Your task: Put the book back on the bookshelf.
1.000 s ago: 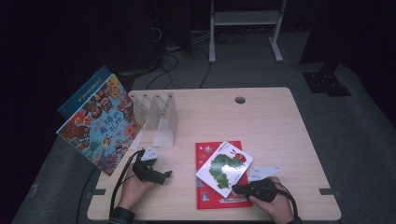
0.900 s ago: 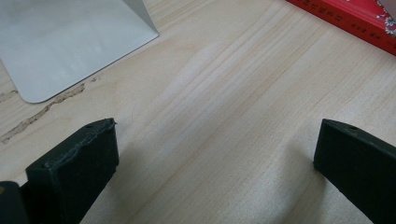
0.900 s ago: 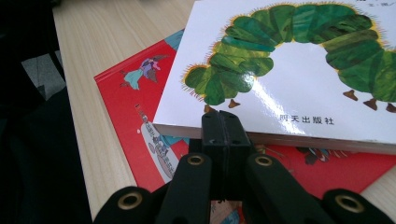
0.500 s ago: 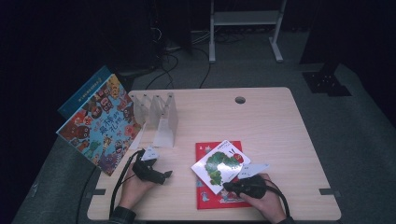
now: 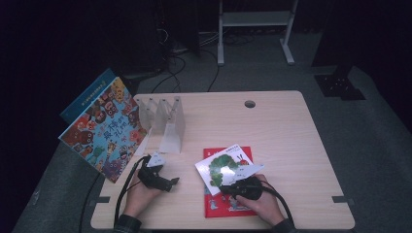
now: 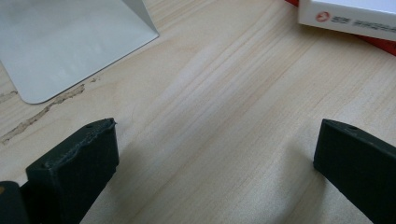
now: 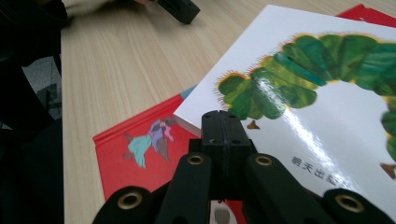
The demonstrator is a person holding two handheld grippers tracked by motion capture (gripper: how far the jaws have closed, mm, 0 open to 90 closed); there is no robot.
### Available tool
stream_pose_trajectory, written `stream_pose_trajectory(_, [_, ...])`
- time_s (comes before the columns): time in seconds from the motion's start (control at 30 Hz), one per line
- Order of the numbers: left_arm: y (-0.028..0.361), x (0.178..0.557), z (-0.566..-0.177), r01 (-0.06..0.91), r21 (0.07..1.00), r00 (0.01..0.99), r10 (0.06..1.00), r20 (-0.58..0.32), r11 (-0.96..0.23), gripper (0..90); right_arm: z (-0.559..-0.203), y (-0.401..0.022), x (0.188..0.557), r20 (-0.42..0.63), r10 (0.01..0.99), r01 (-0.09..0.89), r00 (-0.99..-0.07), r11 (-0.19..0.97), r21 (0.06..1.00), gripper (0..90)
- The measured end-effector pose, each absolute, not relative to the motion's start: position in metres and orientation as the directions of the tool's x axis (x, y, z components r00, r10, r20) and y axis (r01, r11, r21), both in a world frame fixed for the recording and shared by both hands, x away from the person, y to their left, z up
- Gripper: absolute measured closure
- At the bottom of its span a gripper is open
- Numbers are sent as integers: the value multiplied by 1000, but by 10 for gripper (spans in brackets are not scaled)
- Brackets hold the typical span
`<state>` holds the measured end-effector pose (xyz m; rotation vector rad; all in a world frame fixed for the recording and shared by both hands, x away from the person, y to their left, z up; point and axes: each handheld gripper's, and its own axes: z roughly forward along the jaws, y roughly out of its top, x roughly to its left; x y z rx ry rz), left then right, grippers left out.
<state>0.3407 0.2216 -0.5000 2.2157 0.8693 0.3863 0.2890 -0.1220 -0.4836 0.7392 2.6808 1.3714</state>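
Right gripper [image 5: 228, 187]: the jaws are pressed together on the near edge of the caterpillar book [image 5: 224, 166], seen closely in the right gripper view, where they meet at the white cover's corner [image 7: 223, 128].

Caterpillar book: it lies just ahead of the right gripper, resting partly on the red book [image 5: 228, 206], turned askew to it, with the gripped corner seemingly lifted a little.

Red book: flat on the table [image 5: 291, 145], under and behind the right gripper's jaws; its near left corner shows in the right gripper view [image 7: 135, 154].

Left gripper [image 5: 170, 183]: the jaws stand wide apart with nothing between them, bare wood below [image 6: 215, 140]; it rests low over the table, off to the left of the right gripper.

How the book will likely handle: a thin, glossy picture book, light and fairly stiff but able to bow if held by one corner; the shiny cover looks slippery, so a grip deeper along the edge or near the spine should hold better than a bare corner pinch.

Rack [image 5: 165, 121]: a grey divider stand ahead of the left gripper, its base plate showing at the upper left of the left gripper view [image 6: 70, 42]; the slots look empty.

Large picture book [image 5: 104, 128]: it leans at the rack's left end, beyond the table edge, well left of both grippers, with a blue book [image 5: 87, 97] behind it.
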Motion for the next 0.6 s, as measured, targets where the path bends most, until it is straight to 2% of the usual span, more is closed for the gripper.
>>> stream_pose_trajectory(0.2, [222,341,-500,470,713,730,683,18,-521,0,-481,-119,293,169,435,387,-885,484,785,882])
stream_pose_trajectory(0.47, [209,342,-487,449,722,766,643,-7,-526,0,-475,-142,293,133,511,399,-849,455,796,727])
stream_pose_trajectory(0.6, [195,344,-476,421,732,795,606,-14,-535,0,-476,-144,289,120,525,398,-843,458,795,714])
